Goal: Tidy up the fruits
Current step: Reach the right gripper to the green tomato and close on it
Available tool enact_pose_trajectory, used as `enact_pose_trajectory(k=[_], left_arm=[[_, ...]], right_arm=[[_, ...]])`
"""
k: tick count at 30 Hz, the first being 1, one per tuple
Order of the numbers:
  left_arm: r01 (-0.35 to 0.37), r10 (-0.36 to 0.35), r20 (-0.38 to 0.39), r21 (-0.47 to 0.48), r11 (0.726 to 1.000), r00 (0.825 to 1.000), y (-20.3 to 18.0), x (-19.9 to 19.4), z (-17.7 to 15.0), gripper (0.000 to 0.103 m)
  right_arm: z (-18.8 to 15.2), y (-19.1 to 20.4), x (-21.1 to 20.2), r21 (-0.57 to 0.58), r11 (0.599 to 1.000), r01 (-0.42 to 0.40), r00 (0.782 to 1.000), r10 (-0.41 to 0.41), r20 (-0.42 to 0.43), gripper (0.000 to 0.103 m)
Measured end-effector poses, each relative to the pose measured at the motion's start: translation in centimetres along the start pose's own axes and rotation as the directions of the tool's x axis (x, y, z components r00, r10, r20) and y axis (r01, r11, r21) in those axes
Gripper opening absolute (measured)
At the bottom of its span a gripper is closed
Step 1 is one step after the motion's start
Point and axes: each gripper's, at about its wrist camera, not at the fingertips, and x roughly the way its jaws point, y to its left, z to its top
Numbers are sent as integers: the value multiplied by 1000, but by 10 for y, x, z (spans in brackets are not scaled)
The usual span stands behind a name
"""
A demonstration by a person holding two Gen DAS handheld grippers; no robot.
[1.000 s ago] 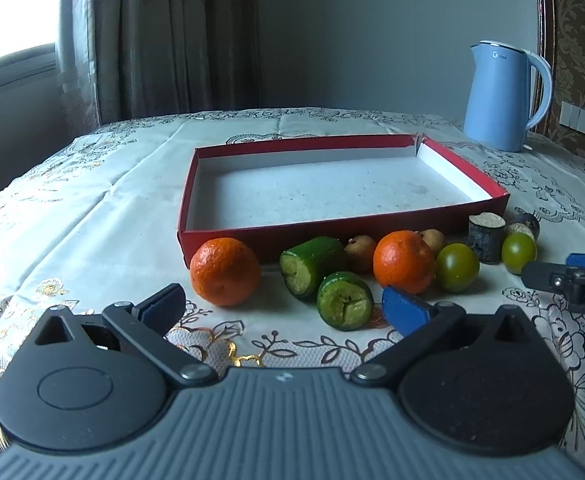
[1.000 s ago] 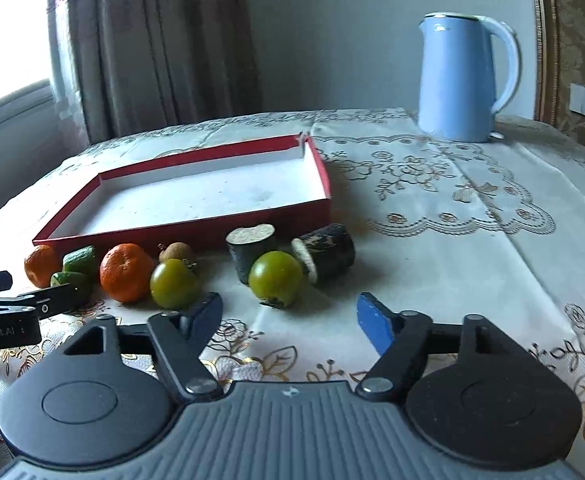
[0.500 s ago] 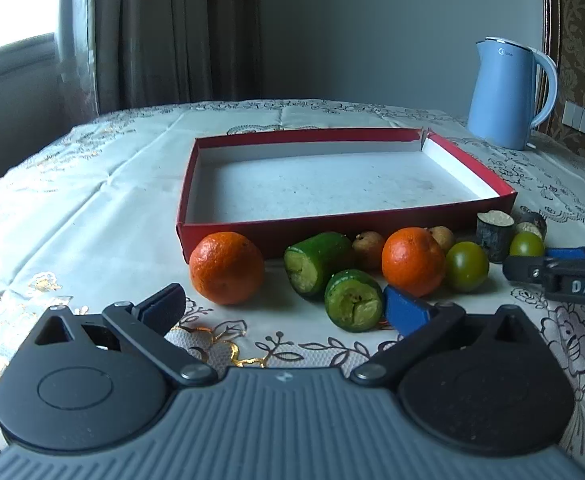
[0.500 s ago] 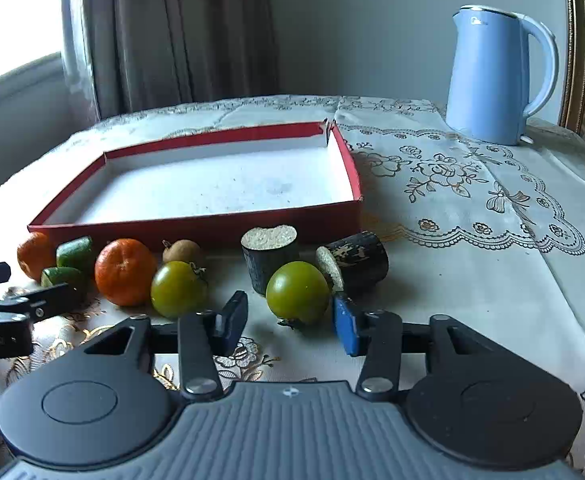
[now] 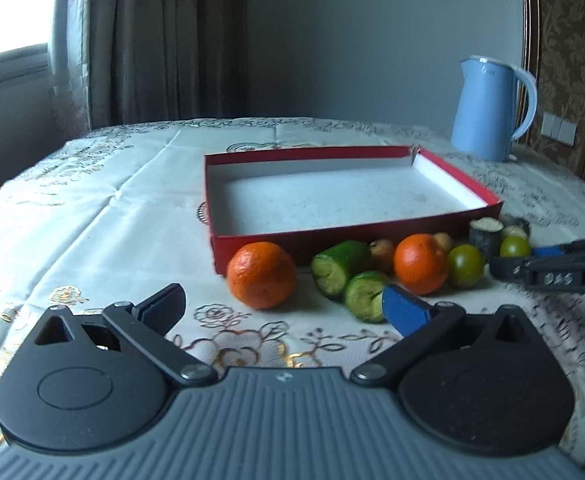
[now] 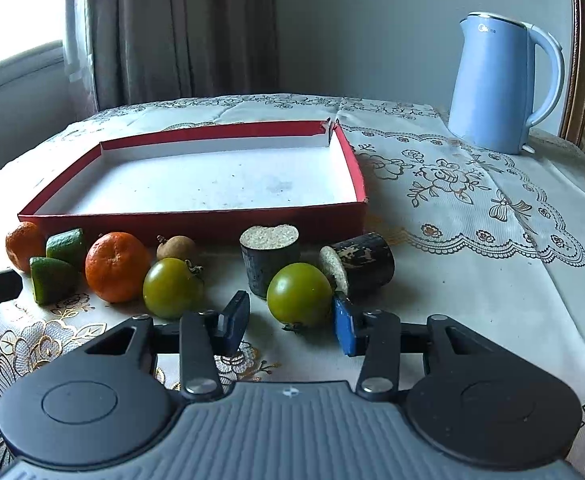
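Observation:
A row of fruit lies in front of the empty red tray (image 6: 192, 222). In the right wrist view my right gripper (image 6: 290, 322) has its jaws narrowed around a green tomato (image 6: 299, 295). Its right pad sits at the tomato's side, and a strip of cloth shows between the tomato and the left pad. Two dark sugarcane pieces (image 6: 270, 258) stand just behind the tomato. A second green tomato (image 6: 171, 287), a tangerine (image 6: 116, 266) and a longan (image 6: 176, 247) lie to the left. My left gripper (image 5: 284, 308) is wide open just short of another tangerine (image 5: 261, 274). A cut cucumber piece (image 5: 364, 296) lies by its right pad.
A light blue kettle (image 6: 496, 84) stands at the back right on the embroidered tablecloth (image 6: 472, 240). The tray (image 5: 352, 236) lies mid-table. Curtains and a window are at the back left. The table's right edge falls away near a patterned wall.
The right gripper moved up to the green tomato and its jaws narrowed around it, then stayed put. The left gripper shifted left, so the fruit row now sits further right in its view.

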Motion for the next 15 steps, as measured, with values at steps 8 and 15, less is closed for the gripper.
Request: enact_pose_trajectory(k=[8,15], left_arm=[[58,-56,-40,58,997,998,-38,15,7,103],[61,-57,-91,45,997,994,-43,29,7,69]], right_arm=[[-2,1,0,-4,1000,4,1000,-4,7,44],[-2,-1,-2,3,1000,-6,1000,6,11,44]])
